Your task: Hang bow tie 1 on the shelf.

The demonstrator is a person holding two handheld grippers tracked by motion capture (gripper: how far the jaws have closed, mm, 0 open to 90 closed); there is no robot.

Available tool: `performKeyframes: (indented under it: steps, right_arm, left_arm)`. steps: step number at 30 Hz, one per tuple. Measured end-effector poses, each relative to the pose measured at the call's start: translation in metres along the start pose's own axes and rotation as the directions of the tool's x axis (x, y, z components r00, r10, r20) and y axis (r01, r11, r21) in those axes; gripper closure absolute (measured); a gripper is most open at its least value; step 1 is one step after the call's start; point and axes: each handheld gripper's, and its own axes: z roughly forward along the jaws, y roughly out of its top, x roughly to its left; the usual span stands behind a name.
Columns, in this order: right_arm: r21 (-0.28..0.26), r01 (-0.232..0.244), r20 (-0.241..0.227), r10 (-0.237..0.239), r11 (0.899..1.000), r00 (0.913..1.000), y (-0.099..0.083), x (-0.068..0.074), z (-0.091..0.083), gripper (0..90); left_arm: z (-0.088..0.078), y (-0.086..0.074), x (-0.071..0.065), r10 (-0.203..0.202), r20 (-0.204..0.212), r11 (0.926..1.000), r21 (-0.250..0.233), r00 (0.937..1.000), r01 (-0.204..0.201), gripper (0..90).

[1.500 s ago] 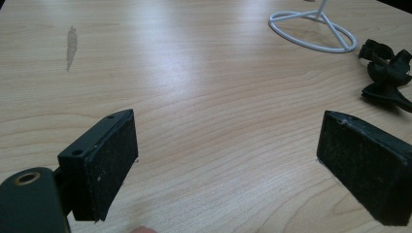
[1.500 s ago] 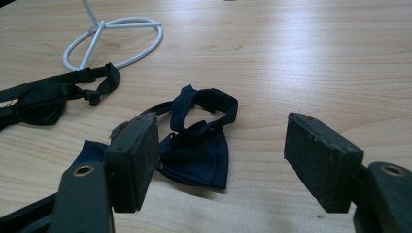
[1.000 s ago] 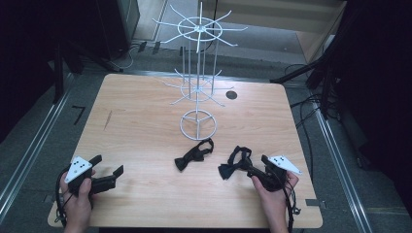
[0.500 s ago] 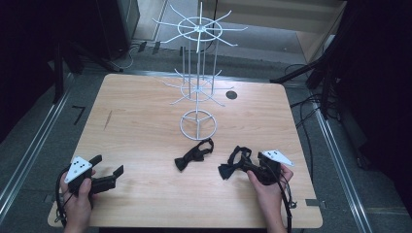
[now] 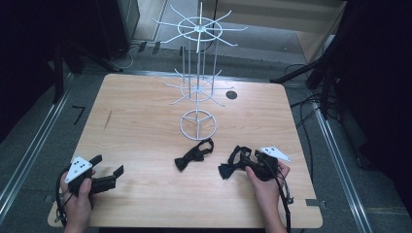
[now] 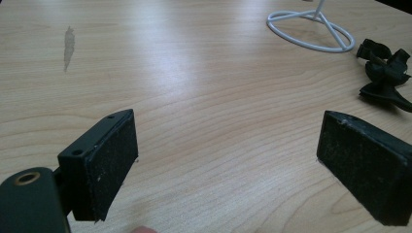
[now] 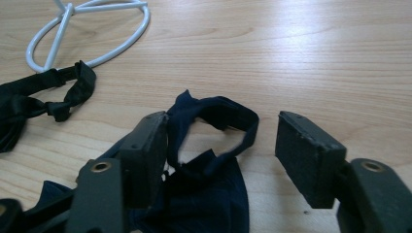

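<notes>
High view first: the right hand-held gripper (image 5: 250, 164) sits over the navy bow tie (image 5: 233, 164) near the front right of the desk (image 5: 141, 131), its jaws around the tie's band. A second, black bow tie (image 5: 193, 154) lies just left of it, in front of the ring foot of the white wire display rack (image 5: 198, 87). Every arm of that rack looks bare, so by my reading nothing is hung yet and both ties wait their turn. The left hand-held gripper (image 5: 108, 178) rests at the front left corner, well apart from both ties.

Over to the left gripper view: the left hand-held gripper (image 6: 226, 165) stands spread wide, nothing between its pads but bare wood. The black bow tie (image 6: 386, 73) lies far off at the right edge, beside the rack's foot (image 6: 311, 31).

Now the right gripper view, and here's the action: the right hand-held gripper (image 7: 221, 150) has just been closing its jaws, yet they remain apart. The navy bow tie (image 7: 209, 160) lies between them, its strap loop arching up in the gap and brushing the left pad, while the right pad stands clear of the cloth. So the pinch isn't made yet. The black bow tie (image 7: 29, 109) waits to the left by the rack's ring (image 7: 87, 34). Left to do, I'd judge: grip, lift, hang, then repeat.
</notes>
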Motion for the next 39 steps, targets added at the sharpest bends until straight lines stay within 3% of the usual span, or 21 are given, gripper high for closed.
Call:
performKeyframes:
  steps: [4,5,16,23,30,34,39]
  right_arm:
    - [0.040,-0.005,0.016,0.004,0.999,0.9999,-0.001,0.002,0.005,48.7]
    - [0.052,-0.019,0.020,0.018,0.998,0.9996,0.000,0.001,0.006,54.5]
    - [0.066,-0.021,0.028,0.019,0.998,0.9994,-0.002,0.004,0.005,83.8]
    - [0.021,0.029,0.014,-0.029,0.999,0.9995,-0.004,0.009,0.000,88.4]
    - [-0.038,0.063,-0.040,-0.065,0.997,0.9971,-0.007,0.012,-0.004,90.0]
    - [-0.024,0.060,-0.068,-0.062,0.998,0.9958,-0.006,0.013,-0.005,90.0]
    - [-0.028,0.048,-0.049,-0.050,0.998,0.9976,-0.005,0.013,-0.010,90.0]
  left_arm:
    - [0.000,0.000,0.000,-0.003,0.001,1.0000,0.000,1.0000,0.003,8.5]
    - [0.000,0.000,0.000,-0.003,0.001,1.0000,0.000,1.0000,0.003,8.5]
    - [0.000,0.000,0.000,-0.002,0.001,1.0000,-0.001,1.0000,0.002,8.5]
    - [0.000,0.000,0.000,-0.004,0.003,1.0000,0.000,1.0000,0.004,8.5]
    - [0.000,0.000,0.000,-0.001,0.002,1.0000,0.000,1.0000,0.001,8.5]
    - [0.000,0.000,0.000,-0.001,0.001,1.0000,0.000,1.0000,0.001,8.5]
    - [0.000,0.000,0.000,0.000,0.001,1.0000,0.000,1.0000,0.000,8.5]
